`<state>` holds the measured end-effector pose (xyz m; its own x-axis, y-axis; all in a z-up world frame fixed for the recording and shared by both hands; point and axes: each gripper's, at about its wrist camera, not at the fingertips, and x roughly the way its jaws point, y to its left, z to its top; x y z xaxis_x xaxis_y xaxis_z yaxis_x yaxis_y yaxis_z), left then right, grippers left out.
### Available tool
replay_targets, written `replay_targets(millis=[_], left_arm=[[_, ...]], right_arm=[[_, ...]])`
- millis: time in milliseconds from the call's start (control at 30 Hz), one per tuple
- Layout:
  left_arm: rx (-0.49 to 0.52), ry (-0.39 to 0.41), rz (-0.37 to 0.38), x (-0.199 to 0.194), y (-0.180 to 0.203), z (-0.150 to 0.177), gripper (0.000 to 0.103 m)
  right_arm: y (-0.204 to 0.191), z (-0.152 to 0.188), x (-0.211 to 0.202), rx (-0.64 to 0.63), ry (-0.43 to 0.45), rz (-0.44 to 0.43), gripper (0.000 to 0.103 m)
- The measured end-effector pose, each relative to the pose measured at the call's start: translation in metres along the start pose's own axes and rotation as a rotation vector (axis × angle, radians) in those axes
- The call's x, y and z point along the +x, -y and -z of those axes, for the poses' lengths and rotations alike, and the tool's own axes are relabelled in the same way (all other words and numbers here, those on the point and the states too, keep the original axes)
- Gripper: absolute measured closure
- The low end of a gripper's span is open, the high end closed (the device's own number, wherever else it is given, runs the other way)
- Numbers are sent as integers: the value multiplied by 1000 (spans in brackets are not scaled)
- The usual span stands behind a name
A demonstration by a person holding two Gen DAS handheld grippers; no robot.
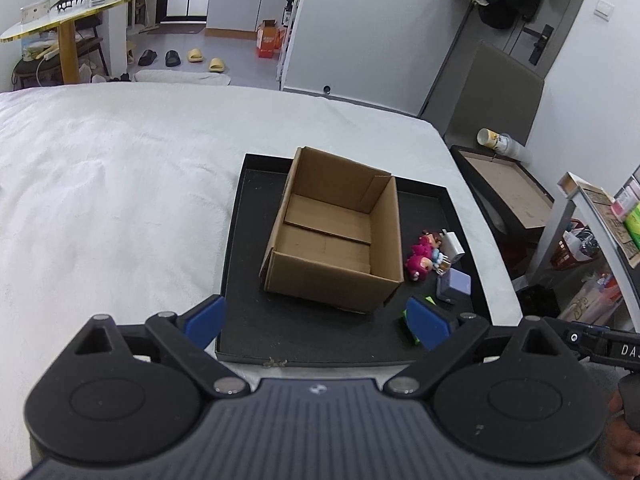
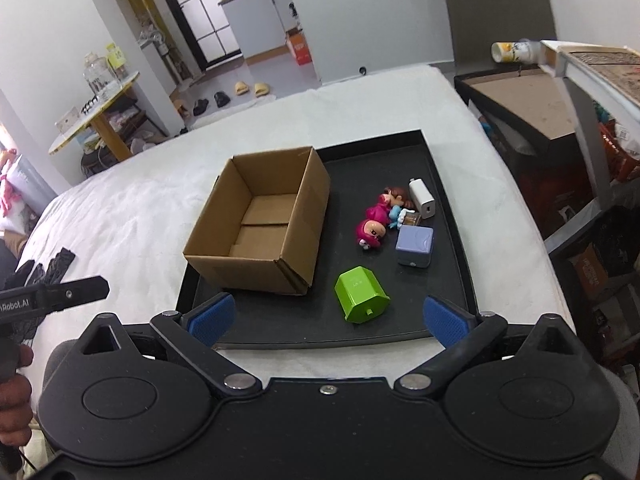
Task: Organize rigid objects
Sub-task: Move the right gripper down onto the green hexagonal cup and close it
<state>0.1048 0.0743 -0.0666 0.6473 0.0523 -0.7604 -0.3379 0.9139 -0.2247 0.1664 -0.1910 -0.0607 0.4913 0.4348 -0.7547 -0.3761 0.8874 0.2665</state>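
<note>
1. Rigid objects for sorting lie on a black tray [image 2: 452, 280] that rests on the white bed [image 2: 132, 216]; I see them all on the tray's right half.
2. An open cardboard box [image 2: 260, 220], with nothing inside, stands on the tray's left half.
3. My right gripper [image 2: 330, 316] hangs over the tray's near edge, fingers wide apart and holding nothing.
4. My left gripper [image 1: 316, 320] hangs before the box, fingers also spread and holding nothing.
5. Nearest me lies a green block [image 2: 360, 294] on its side.
6. Beyond it sits a lavender cube [image 2: 415, 246].
7. Pink figurines [image 2: 378, 216] lie in a cluster left of the cube.
8. A white charger [image 2: 422, 198] lies farthest back, just beside the figurines.
</note>
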Motion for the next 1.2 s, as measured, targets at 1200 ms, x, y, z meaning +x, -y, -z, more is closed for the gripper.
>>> replay_targets(millis=[1200], left_arm=[[-110, -161, -54, 131, -21, -67, 50]], right_arm=[[39, -55, 160, 29, -388, -46, 23]])
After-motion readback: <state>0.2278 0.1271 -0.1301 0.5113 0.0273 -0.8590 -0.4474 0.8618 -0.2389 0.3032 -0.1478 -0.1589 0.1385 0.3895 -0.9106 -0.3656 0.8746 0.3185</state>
